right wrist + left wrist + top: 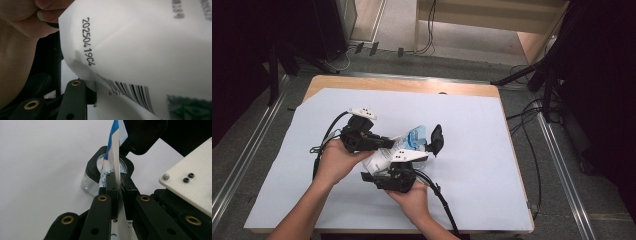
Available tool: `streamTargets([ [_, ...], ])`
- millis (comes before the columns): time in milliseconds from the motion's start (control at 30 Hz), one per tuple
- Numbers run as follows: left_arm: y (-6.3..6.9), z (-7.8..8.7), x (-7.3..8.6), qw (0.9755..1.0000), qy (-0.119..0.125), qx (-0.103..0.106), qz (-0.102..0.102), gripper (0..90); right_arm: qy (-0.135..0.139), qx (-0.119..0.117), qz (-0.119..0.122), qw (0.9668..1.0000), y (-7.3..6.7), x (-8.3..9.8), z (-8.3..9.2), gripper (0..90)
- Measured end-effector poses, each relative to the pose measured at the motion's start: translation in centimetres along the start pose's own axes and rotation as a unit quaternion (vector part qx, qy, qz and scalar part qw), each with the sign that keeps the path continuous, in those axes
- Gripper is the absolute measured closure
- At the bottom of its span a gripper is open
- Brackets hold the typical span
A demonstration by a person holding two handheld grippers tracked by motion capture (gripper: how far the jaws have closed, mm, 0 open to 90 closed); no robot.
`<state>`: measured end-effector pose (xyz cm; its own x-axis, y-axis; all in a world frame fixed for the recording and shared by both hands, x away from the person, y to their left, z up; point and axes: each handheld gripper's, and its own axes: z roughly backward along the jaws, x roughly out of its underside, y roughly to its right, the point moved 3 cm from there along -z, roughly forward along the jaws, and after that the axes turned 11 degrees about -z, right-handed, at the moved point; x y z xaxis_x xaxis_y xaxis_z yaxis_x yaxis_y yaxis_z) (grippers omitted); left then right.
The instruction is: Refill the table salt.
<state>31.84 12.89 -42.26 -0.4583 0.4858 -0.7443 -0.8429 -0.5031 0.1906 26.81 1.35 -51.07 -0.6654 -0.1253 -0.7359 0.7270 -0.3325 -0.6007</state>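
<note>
The table (pixel 492 92), a wooden top under a smooth white sheet (pixel 482 165), leaves you wide bare room right of the work and toward its far edge; your hands sit nearer the near-left part. The pouch (pixel 384 157), flat white film printed with a barcode and a blue top, lies slanted between both tools at mid-sheet. Your left gripper (pixel 117 187) is clenched on the pouch's thin edge. Your right gripper (pixel 394 175) lies against the pouch; its grip cannot be told. The clear round jar (pixel 91 183), black-rimmed, stands just beyond.
</note>
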Motion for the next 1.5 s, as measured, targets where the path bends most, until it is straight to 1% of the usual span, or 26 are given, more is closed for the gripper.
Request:
streamTargets([
  [100,-0.02,-0.02,0.05,1.0,0.0,-0.001,0.002,88.1,-0.002,0.004,0.002,1.0,0.03,0.02,-0.04,61.7],
  [133,-0.07,-0.03,0.09,1.0,-0.001,0.0,0.003,88.1,-0.004,0.009,0.005,0.9999,0.05,0.03,-0.08,61.7],
  [333,-0.12,-0.02,0.09,1.0,-0.002,-0.004,0.005,89.8,-0.01,0.009,0.008,0.9999,0.05,-0.03,-0.09,60.7],
  [433,-0.07,-0.01,0.06,0.9999,-0.003,-0.008,0.006,90.0,-0.012,0.018,0.021,0.9995,-0.09,-0.07,-0.13,57.7],
  [467,-0.08,-0.01,0.07,0.9999,-0.002,-0.008,0.007,90.0,-0.012,0.026,0.029,0.9992,-0.14,-0.06,-0.14,56.7],
  [500,-0.09,0.0,0.07,0.9999,-0.003,-0.009,0.007,90.0,-0.012,0.026,0.029,0.9992,-0.14,-0.06,-0.14,56.7],
  [533,-0.14,0.01,0.08,0.9999,-0.003,-0.011,0.006,90.0,-0.014,0.034,0.039,0.9986,-0.21,-0.04,-0.18,55.6],
  [567,-0.13,0.0,0.09,0.9999,-0.003,-0.01,0.006,90.0,-0.017,0.048,0.052,0.9973,-0.31,-0.03,-0.27,54.9],
  [633,-0.08,-0.03,0.08,0.9999,-0.003,-0.01,0.007,90.0,-0.018,0.052,0.052,0.9971,-0.33,-0.03,-0.3,55.1],
  [667,-0.05,-0.06,0.06,0.9999,-0.003,-0.01,0.006,90.0,-0.021,0.05,0.047,0.9974,-0.3,-0.04,-0.28,58.4],
  [800,-0.02,-0.12,0.08,0.9999,-0.003,-0.009,0.004,89.8,-0.019,0.047,0.04,0.9979,-0.29,-0.01,-0.25,60.3],
  [867,-0.02,-0.11,0.09,1.0,-0.003,-0.008,0.003,89.7,-0.018,0.042,0.035,0.9983,-0.29,-0.01,-0.24,60.6],
  [1100,0.04,-0.09,0.07,1.0,-0.002,-0.004,0.0,88.6,-0.013,0.036,0.033,0.9987,-0.37,-0.02,-0.18,61.2],
  [1133,0.04,-0.08,0.06,1.0,0.001,-0.004,0.0,88.4,-0.011,0.031,0.03,0.999,-0.42,-0.07,-0.14,61.3],
  [1500,-0.02,0.01,0.11,1.0,0.008,0.0,0.003,86.8,-0.006,0.024,0.024,0.9994,-0.56,-0.2,-0.11,61.4],
])
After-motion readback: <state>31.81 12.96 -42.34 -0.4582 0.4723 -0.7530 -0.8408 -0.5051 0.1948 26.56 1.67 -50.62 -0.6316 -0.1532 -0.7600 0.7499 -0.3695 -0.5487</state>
